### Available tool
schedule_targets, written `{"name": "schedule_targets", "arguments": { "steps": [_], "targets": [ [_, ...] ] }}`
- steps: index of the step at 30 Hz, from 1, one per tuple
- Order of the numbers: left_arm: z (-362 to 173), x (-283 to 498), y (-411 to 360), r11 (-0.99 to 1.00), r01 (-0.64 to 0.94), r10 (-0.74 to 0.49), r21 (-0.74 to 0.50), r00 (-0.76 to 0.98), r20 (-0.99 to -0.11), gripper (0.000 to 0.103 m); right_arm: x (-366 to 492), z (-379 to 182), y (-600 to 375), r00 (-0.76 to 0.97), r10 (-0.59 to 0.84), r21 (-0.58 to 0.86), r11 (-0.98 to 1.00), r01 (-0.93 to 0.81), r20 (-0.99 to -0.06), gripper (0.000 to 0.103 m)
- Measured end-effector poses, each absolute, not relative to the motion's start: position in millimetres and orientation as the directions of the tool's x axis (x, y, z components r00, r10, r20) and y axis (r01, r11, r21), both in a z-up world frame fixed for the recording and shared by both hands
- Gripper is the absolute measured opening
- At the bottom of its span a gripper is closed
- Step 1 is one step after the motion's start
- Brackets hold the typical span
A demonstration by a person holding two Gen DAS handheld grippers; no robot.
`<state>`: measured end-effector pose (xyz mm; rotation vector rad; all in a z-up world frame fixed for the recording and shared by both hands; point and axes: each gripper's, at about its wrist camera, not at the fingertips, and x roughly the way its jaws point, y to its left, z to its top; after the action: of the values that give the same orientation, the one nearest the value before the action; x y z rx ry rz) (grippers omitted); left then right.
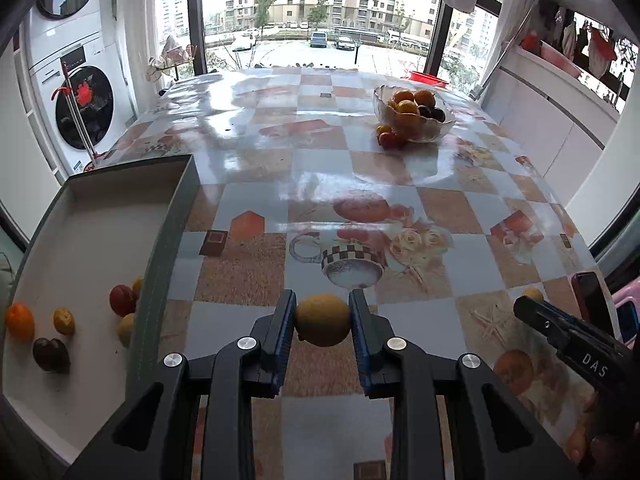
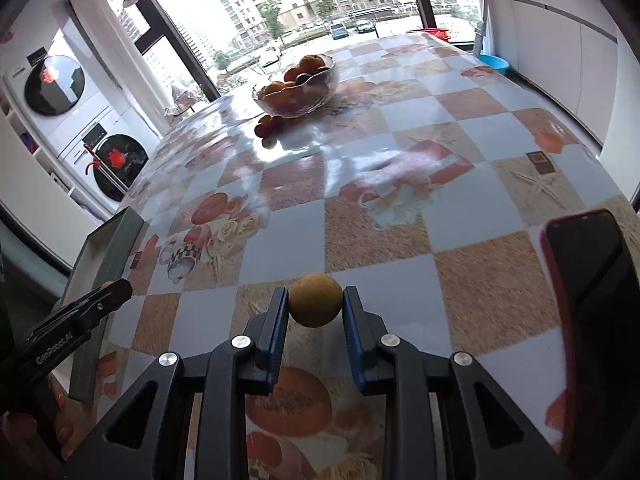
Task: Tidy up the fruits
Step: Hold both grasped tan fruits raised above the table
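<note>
Table [image 1: 256, 184] under a glossy checked, fruit-printed cloth, before a wide window. Nearest, the left gripper [image 1: 322, 320] is clamped on a yellow fruit [image 1: 322, 319], pads pressing both its sides. At its 9 o'clock, a shallow grey box [image 1: 168, 240] holds several small fruits. The right gripper [image 2: 315, 306] grips a tan round fruit [image 2: 315, 300]; a red-cased phone [image 2: 588, 300] lies at its 3 o'clock. Farthest, at 1 o'clock from the left gripper, a glass bowl [image 1: 414, 110] of fruit, with loose fruits just beside it.

Two yellow fruits [image 1: 322, 320] [image 2: 315, 300], each clamped
</note>
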<state>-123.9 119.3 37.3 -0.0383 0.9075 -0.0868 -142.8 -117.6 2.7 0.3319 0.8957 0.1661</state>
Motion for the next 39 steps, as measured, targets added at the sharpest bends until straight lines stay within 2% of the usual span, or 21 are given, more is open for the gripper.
{"name": "schedule_targets", "arguments": {
  "steps": [21, 28, 32, 39],
  "targets": [
    [49, -156, 141, 0.997, 0.036, -0.076, -0.07, 0.649, -0.757, 0.029, -166, 19, -83, 0.605, 0.253, 0.278, 0.959, -0.053, -0.755, 0.03],
    [20, -140, 117, 0.998, 0.059, -0.058, -0.027, 0.628, -0.776, 0.029, -161, 2, -90, 0.619, 0.123, 0.132, 0.991, -0.032, -0.775, 0.03],
    [2, -130, 116, 0.999, 0.037, -0.042, -0.025, 0.605, -0.795, 0.029, -163, -3, -87, 0.66, 0.085, 0.059, 0.996, -0.062, -0.746, 0.03],
    [-5, -143, 113, 0.998, 0.054, -0.015, 0.03, 0.688, -0.725, 0.029, -171, -7, -78, 0.702, 0.061, -0.01, 0.995, -0.098, -0.709, 0.03]
  ]
}}
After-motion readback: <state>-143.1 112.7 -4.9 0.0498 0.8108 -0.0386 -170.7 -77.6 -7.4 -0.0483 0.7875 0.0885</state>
